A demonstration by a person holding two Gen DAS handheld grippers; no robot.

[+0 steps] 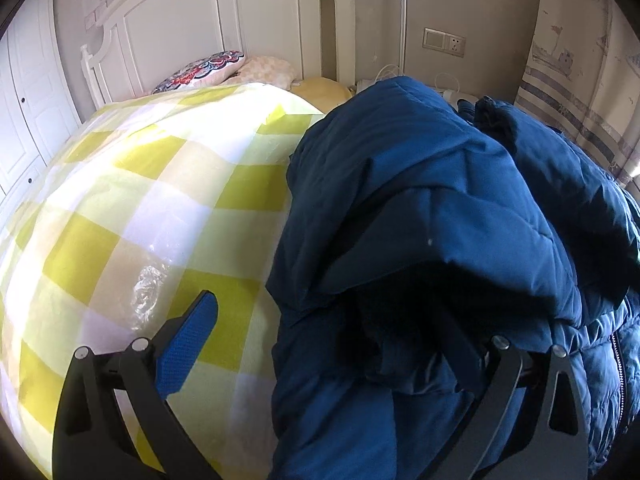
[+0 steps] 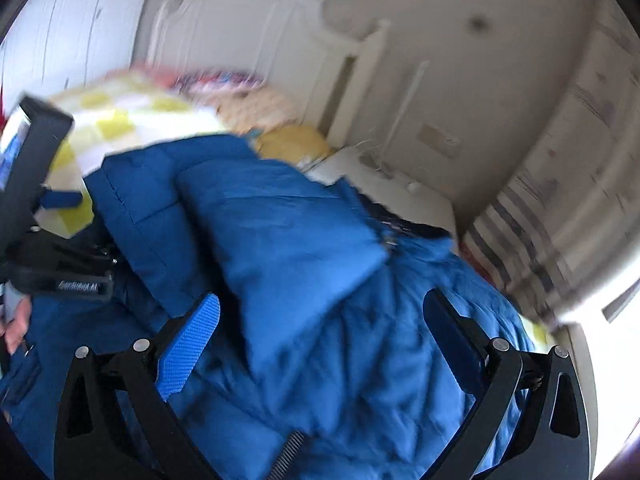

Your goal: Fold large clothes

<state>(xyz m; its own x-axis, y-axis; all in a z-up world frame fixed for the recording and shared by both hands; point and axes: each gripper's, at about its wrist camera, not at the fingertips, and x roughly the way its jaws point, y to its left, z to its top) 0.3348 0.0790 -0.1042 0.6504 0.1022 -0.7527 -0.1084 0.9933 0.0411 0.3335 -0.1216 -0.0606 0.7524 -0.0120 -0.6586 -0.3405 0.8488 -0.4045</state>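
A bulky blue padded jacket lies heaped on a yellow-and-white checked duvet, its upper layer folded over. My left gripper is open at the jacket's left edge. Its left finger pad is over the duvet, and the right finger is hidden under a fold of the jacket. In the blurred right wrist view the jacket fills the middle. My right gripper stands open just above it, with crumpled fabric showing between the fingers. The left tool's black body and a hand show at the left edge.
A white headboard and patterned pillows stand at the far end of the bed, with a yellow cushion beside them. White wardrobe doors are on the left. A wall socket, a white bedside table and a striped curtain are on the right.
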